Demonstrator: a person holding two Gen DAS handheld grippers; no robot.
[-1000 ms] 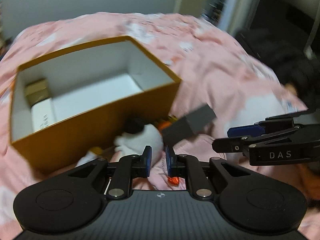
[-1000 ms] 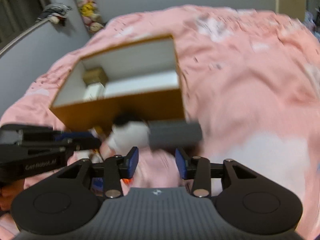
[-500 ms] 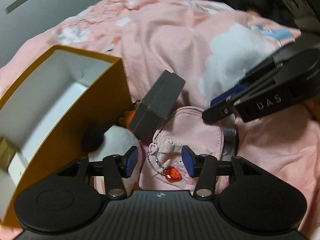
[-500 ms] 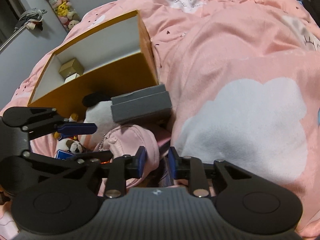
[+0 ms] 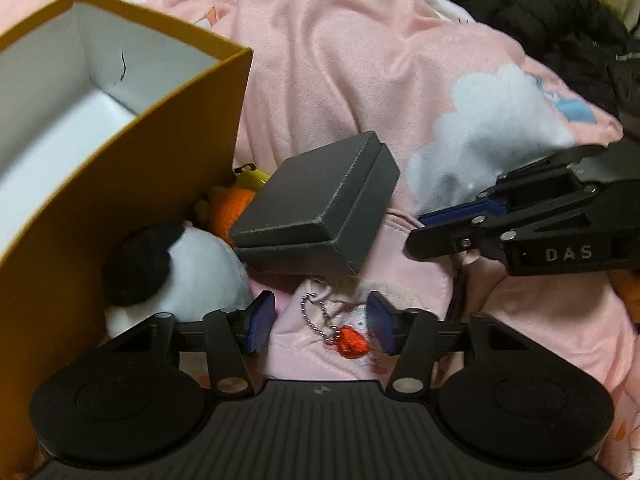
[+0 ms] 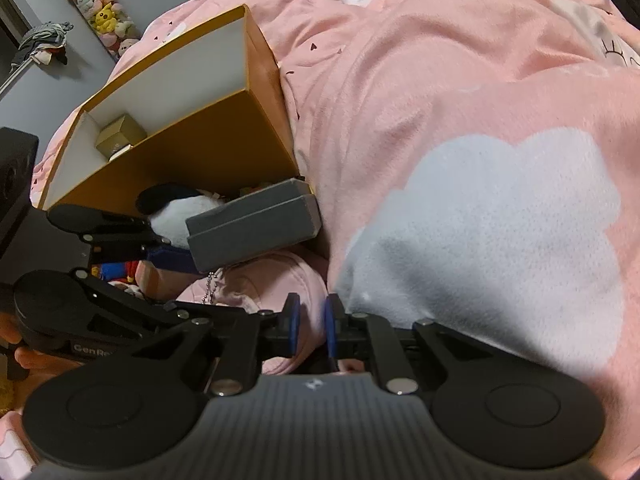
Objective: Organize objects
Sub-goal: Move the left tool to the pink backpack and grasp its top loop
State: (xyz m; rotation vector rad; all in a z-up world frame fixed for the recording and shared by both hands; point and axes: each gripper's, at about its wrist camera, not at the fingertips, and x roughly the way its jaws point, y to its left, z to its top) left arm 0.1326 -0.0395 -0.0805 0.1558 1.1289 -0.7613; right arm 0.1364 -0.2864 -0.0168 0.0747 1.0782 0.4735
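Observation:
An open orange box with a white inside stands on the pink bedspread; it also shows in the right wrist view, with a small gold box inside. A dark grey box lies tilted on a pink pouch with a bead chain and a red heart charm. A black-and-white plush and an orange toy lie against the orange box. My left gripper is open over the pouch and charm. My right gripper is shut on the pouch's edge.
The pink bedspread with a white cloud patch fills the right. Dark clothing lies at the far right edge of the bed. More small toys lie beside the pouch. A shelf of plush toys stands by the wall.
My left gripper has opened and swung right from the orange box to over the pouch. My right gripper has closed on the pouch's edge. The grey box now rests on the pouch.

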